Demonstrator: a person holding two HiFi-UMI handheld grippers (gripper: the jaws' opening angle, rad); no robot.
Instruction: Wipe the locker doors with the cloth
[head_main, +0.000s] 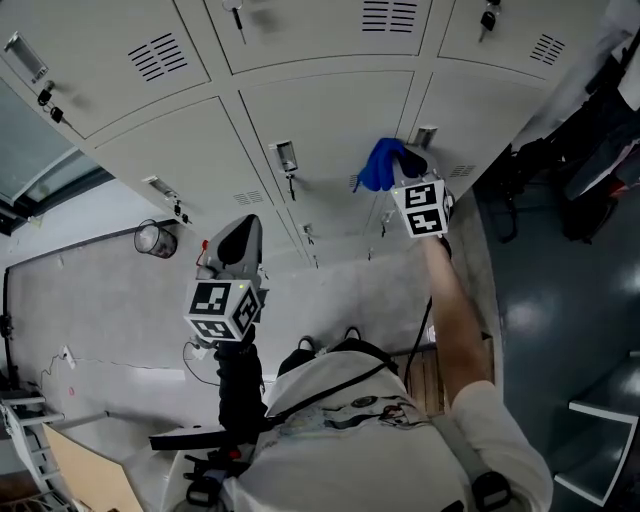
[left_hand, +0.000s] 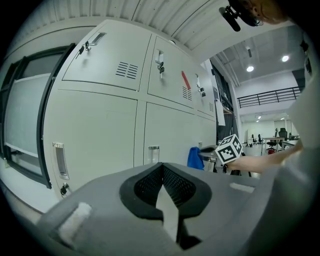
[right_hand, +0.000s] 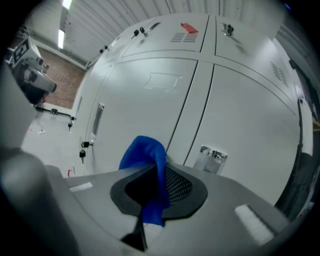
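Observation:
The blue cloth (head_main: 380, 164) is pressed near a pale grey locker door (head_main: 330, 130), clamped in my right gripper (head_main: 404, 168), which a bare arm holds out. In the right gripper view the cloth (right_hand: 145, 156) bunches up out of the shut jaws in front of a door (right_hand: 150, 100), beside a metal handle (right_hand: 212, 157). My left gripper (head_main: 240, 238) hangs back from the lockers, lower left, shut with nothing in it. Its own view shows the closed jaws (left_hand: 162, 175), the cloth (left_hand: 195, 157) and the right gripper's marker cube (left_hand: 229, 149) off to the right.
Keys hang from several locks (head_main: 291, 185). A round metal cup (head_main: 155, 240) sits on the floor by the lockers. Dark bags and gear (head_main: 590, 150) stand at the right end of the row. A window frame (left_hand: 30, 115) borders the lockers on the left.

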